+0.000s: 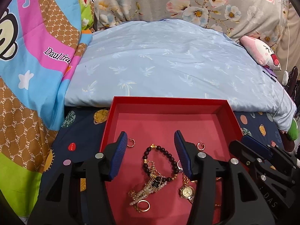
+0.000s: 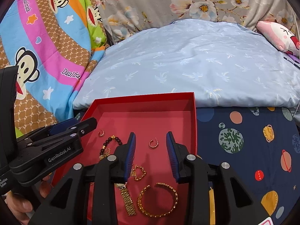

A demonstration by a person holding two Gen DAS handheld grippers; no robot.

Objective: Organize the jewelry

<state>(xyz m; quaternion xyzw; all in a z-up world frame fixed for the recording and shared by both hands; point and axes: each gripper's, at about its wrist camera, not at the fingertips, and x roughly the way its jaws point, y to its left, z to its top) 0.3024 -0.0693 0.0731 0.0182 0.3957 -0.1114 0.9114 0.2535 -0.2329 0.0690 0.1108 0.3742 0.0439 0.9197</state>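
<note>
A red tray (image 1: 232,116) on the bed holds a heap of jewelry. In the left wrist view my left gripper (image 1: 151,136) is open and empty above a dark bead bracelet (image 1: 168,154), a pearl piece (image 1: 144,193), a gold ring (image 1: 143,206) and a gold watch (image 1: 185,190), with small hoop earrings (image 1: 130,142) beside its tips. In the right wrist view the tray (image 2: 194,123) shows again. My right gripper (image 2: 151,136) is open and empty over a hoop earring (image 2: 153,143), a gold cuff bangle (image 2: 157,199) and a gold watch band (image 2: 128,200).
A light blue pillow (image 1: 159,63) lies behind the tray. A colourful monkey-print quilt (image 1: 28,75) is at the left, a pink plush toy (image 1: 262,54) at the right. The navy planet-print sheet (image 2: 243,140) lies right of the tray.
</note>
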